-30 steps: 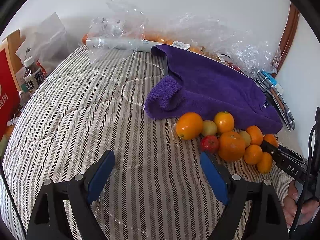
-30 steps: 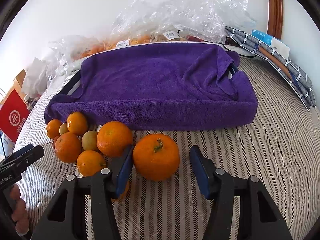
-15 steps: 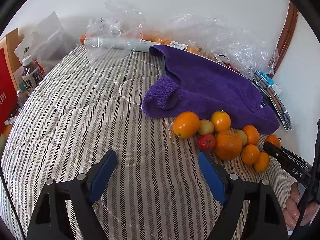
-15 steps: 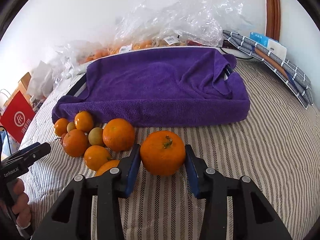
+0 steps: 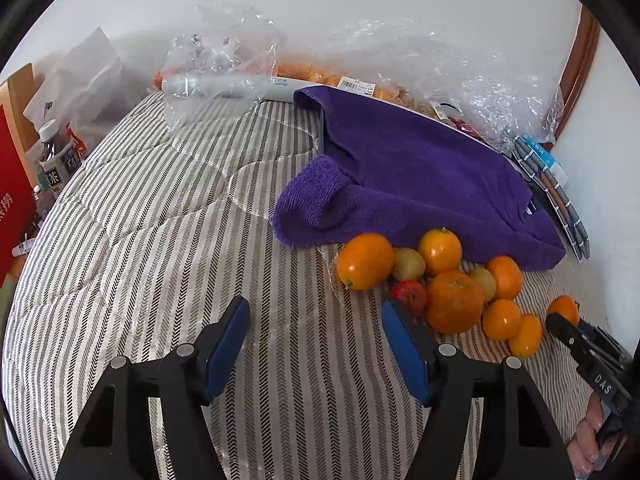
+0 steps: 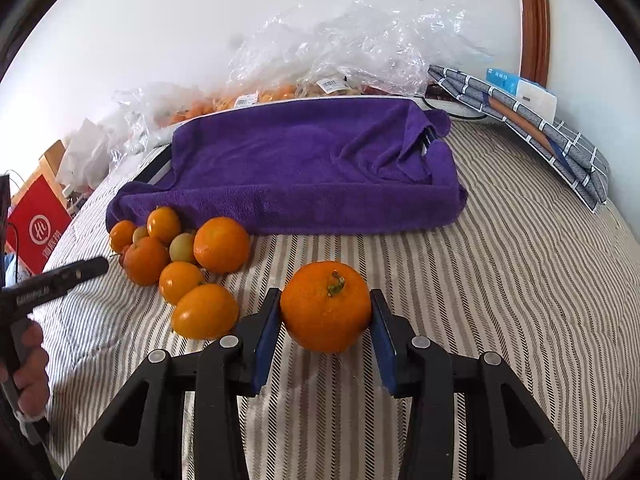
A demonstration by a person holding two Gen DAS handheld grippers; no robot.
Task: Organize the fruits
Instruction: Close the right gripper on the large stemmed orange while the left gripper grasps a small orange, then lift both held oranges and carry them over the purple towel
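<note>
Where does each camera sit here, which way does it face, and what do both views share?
Left wrist: on the left tongs, open over the striped cover, facing the fruit pile; the right tongs show at right.
Right wrist: on the right tongs, shut on an orange, facing the purple towel; the left hand shows.
Shared: the fruit pile, purple towel and plastic bags.

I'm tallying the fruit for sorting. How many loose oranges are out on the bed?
7. One orange is clamped in the right gripper; six more sit in the pile before the towel. Others may be hidden in the bags behind.
</note>
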